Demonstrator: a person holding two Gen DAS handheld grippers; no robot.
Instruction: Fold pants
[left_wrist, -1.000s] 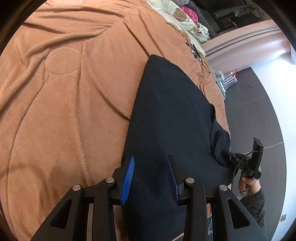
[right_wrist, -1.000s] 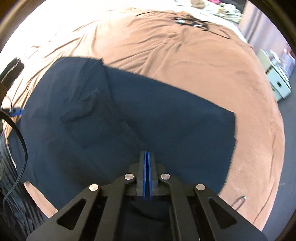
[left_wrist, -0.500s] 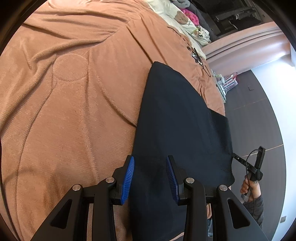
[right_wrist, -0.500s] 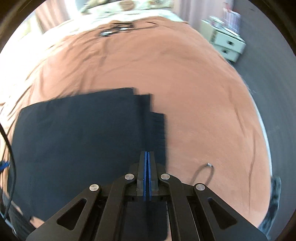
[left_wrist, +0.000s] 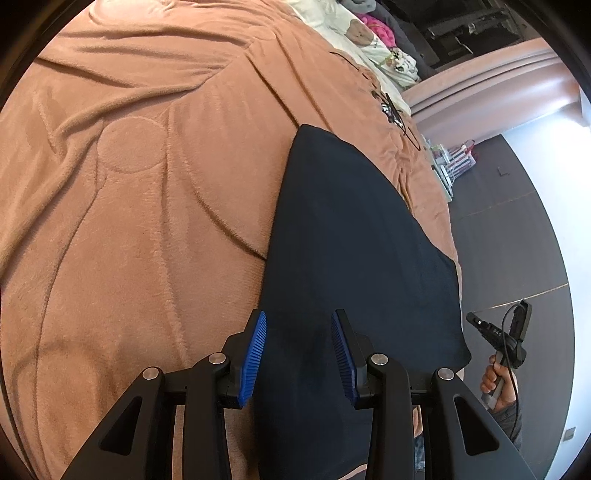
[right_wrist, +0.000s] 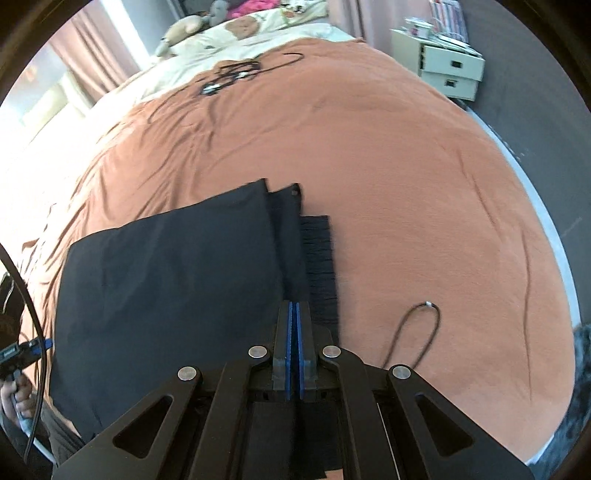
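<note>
Now our right tool, pinched shut, lays pants folded on bed; left tool half-open, empty.

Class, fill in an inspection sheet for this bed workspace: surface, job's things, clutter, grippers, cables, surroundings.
Surface: orange-brown blanket, creased, covers the bed.
Job's things: dark pants, folded flat, layered edges toward the waistband end.
Clutter: soft toys and patterned bedding at the head of the bed.
Grippers: left gripper open above the pants, pads not pressing; right gripper shut, whether it pinches fabric unclear.
Cables: black tangle near the pillows; loose loop beside the pants.
Surroundings: white drawer unit, curtains, dark floor.
</note>
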